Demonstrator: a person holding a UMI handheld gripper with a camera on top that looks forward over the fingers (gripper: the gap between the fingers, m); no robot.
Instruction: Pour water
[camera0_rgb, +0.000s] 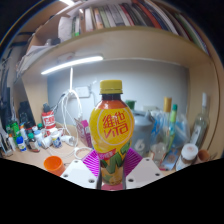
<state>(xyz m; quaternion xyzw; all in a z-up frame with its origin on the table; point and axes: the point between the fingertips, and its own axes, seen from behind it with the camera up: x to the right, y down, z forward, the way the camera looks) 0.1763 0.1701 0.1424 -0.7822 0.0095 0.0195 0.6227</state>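
Observation:
An upright drink bottle (110, 125) with a yellow cap, orange-red neck band and a yellow and green label stands between my fingers. My gripper (111, 165) is shut on the bottle, both magenta pads (130, 160) pressing its lower sides. The bottle appears lifted above the cluttered desk. Its base is hidden below the fingers.
A crowded desk lies beyond: small bottles and jars (25, 138) to the left, an orange cup (53, 165) near the left finger, more bottles and containers (175, 130) to the right. A shelf of books (120, 18) runs overhead, with a strip light (72, 65) under it.

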